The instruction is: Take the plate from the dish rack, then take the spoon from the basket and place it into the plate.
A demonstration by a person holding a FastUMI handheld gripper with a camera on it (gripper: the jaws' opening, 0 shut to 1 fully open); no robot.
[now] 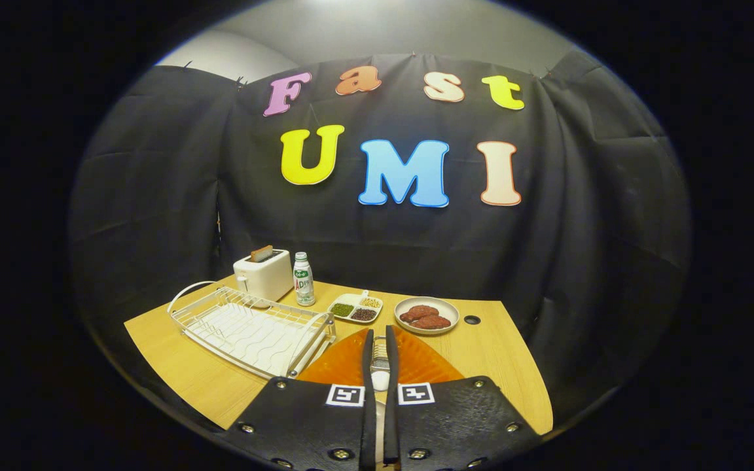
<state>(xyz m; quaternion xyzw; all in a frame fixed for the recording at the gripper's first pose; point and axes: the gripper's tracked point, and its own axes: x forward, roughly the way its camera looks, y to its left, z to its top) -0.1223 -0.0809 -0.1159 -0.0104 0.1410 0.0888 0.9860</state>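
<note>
In the gripper view the fingers (380,366) stand nearly together, pinching a slim silvery spoon (380,361) with a pale bowl between them. Directly under and just beyond the fingers lies the ribbed orange plate (344,360) on the wooden bench (501,353). The white wire dish rack (252,327) sits just left of the fingers, empty. The grip looks narrow, so the spoon could twist and slide off the plate's sloped rim on release.
</note>
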